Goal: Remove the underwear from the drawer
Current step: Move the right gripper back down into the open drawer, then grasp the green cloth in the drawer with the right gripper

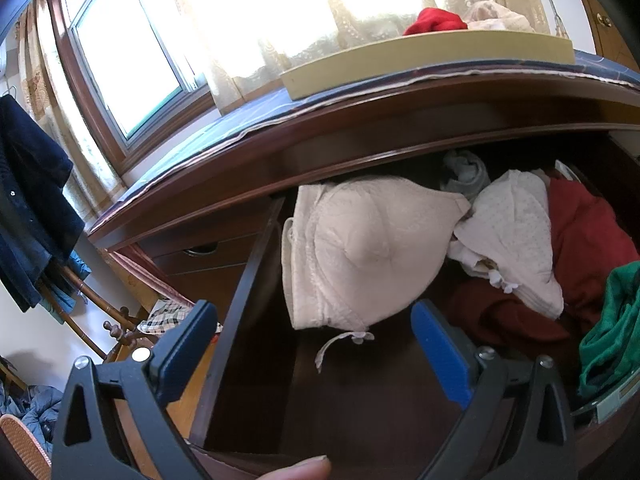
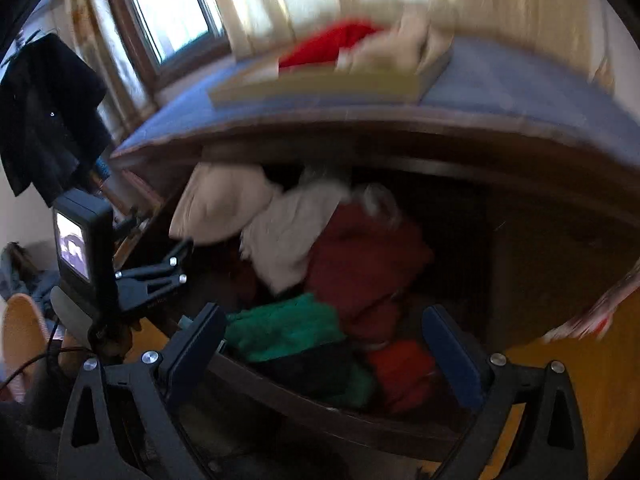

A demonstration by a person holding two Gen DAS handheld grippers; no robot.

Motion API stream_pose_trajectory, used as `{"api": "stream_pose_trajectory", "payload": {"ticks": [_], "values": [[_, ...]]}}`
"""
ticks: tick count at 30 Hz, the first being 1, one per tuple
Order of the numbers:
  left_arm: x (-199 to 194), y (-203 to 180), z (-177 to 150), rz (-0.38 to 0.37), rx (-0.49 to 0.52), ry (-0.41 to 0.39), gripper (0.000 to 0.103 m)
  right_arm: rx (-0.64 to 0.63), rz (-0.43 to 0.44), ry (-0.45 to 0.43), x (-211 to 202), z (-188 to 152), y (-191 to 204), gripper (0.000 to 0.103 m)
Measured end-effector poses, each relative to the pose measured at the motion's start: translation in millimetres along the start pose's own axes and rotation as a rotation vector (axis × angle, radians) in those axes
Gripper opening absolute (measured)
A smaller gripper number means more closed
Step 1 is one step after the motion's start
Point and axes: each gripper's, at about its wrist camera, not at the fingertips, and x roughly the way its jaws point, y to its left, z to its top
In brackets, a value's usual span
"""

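dresser (image 1: 360, 120): dark wood, blue cloth over the top surface, window and lace curtain behind
drawer (image 1: 240, 320): pulled out, dark wood, left front part bare, clothes piled centre to right
tray (image 1: 400, 64): shallow, cream, on the dresser top; holds a red garment (image 1: 434, 22) and a pale lacy piece beside it
underwear (image 1: 360, 252): pale pink padded bra, lace trim, small bow and loose strap at its lower edge; lies in the drawer at left of the pile, cup up
other drawer contents: cream dotted garment (image 1: 516, 236) just right of the bra, dark red cloth (image 1: 580, 232), green cloth (image 1: 612, 328), grey piece at the back
left tool (image 1: 316, 344): blue pads spread wide, nothing between them, poised over the drawer near the bra, not touching
right tool (image 2: 324, 344): jaws wide, empty, over the green cloth at the drawer front; view blurred
fingertip (image 1: 296, 470): bottom edge, left view
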Motion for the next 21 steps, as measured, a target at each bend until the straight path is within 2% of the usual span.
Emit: {"api": "stream_pose_trajectory", "payload": {"ticks": [3, 5, 8, 10, 12, 13, 17, 21], "values": [[0.2, 0.2, 0.3, 0.0, 0.0, 0.0, 0.099, 0.064, 0.047, 0.075, 17.7, 1.2, -10.2, 0.1], [0.2, 0.2, 0.3, 0.0, 0.0, 0.0, 0.099, 0.065, 0.045, 0.115, 26.7, -0.2, -12.6, 0.1], [0.2, 0.1, 0.2, 0.0, 0.0, 0.001, 0.099, 0.066, 0.089, 0.176, 42.8, -0.2, -10.4, 0.1], [0.1, 0.1, 0.2, 0.0, 0.0, 0.0, 0.099, 0.048, 0.092, 0.221, 51.8, -0.4, -7.5, 0.092], [0.4, 0.2, 0.3, 0.0, 0.0, 0.0, 0.099, 0.028, 0.092, 0.266, 60.1, -1.6, -1.7, 0.067], [0.2, 0.1, 0.2, 0.0, 0.0, 0.0, 0.099, 0.026, 0.102, 0.285, 63.6, -2.7, -0.3, 0.063], [-0.2, -0.2, 0.2, 0.0, 0.0, -0.001, 0.099, 0.016, 0.126, 0.317, 74.1, -7.5, 6.7, 0.06], [0.4, 0.0, 0.3, 0.0, 0.0, 0.0, 0.099, 0.082, 0.202, 0.377, 89.2, -7.6, 0.2, 0.06]]}}
